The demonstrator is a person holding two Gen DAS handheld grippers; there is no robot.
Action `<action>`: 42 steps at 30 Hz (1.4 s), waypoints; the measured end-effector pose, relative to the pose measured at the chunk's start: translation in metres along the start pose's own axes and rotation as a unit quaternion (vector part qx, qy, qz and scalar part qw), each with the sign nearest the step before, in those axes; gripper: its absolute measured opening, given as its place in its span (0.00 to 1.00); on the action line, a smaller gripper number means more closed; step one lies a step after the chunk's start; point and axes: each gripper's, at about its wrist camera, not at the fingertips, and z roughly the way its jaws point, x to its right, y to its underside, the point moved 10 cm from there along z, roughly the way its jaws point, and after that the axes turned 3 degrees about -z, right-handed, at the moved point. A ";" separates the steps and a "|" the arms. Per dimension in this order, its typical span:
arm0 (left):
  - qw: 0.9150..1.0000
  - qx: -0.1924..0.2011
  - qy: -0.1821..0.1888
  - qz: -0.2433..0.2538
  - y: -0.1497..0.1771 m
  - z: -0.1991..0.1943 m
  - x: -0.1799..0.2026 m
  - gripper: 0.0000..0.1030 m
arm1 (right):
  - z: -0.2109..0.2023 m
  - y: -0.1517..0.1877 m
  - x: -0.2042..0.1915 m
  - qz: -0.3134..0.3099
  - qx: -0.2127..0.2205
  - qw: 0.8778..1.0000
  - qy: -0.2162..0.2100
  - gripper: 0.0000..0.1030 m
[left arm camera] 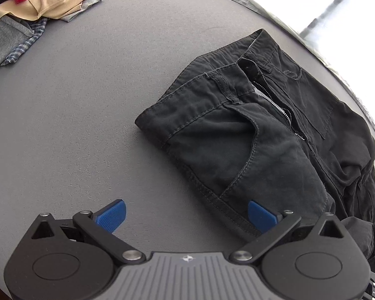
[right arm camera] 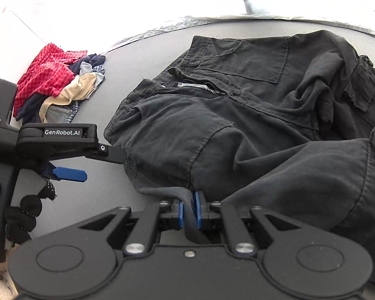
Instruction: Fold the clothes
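Grey matte tabletop point(left arm camera: 75, 105) fills both views, with a crinkled silvery edge and bright, washed-out light beyond it. On it lie black cargo trousers point(left arm camera: 250, 135), front side up, fly unzipped and waistband turned toward the far-left side of the table; the legs are bunched in loose folds toward the right. In the right wrist view the right gripper point(right arm camera: 189, 211) has its blue pads pressed together on a fold of the trousers' dark fabric at the near edge, the cloth pinched and drawn up between them. The left gripper point(left arm camera: 186, 213) hovers just at the trousers' near-left edge with its blue fingers point(left arm camera: 112, 215) spread wide and nothing between them; one finger sits over bare table, the other over the seam beside the hip pocket, though whether it touches the cloth is hard to judge. From the right wrist view the same left gripper point(right arm camera: 97, 166) shows at the left, held by a hand in a black dotted glove point(right arm camera: 25, 212). Well apart, at the table's far-left corner, sits a heap of other clothes point(right arm camera: 60, 85): red checked, tan, grey and blue plaid pieces.
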 end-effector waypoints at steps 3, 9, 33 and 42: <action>1.000 -0.005 -0.004 -0.006 -0.001 0.005 -0.004 0.99 | 0.003 -0.004 0.001 0.014 -0.010 1.000 -0.001 0.10; 1.000 -0.014 -0.012 0.004 -0.003 0.015 0.000 0.98 | 0.015 -0.003 0.012 0.082 -0.043 0.996 -0.005 0.11; 0.985 0.013 -0.111 0.128 0.012 0.020 0.004 0.98 | 0.026 0.000 0.024 0.109 -0.083 0.990 0.043 0.20; 0.981 0.023 -0.132 0.137 0.002 0.023 -0.001 0.98 | 0.000 -0.024 0.018 0.063 -0.061 0.993 0.083 0.44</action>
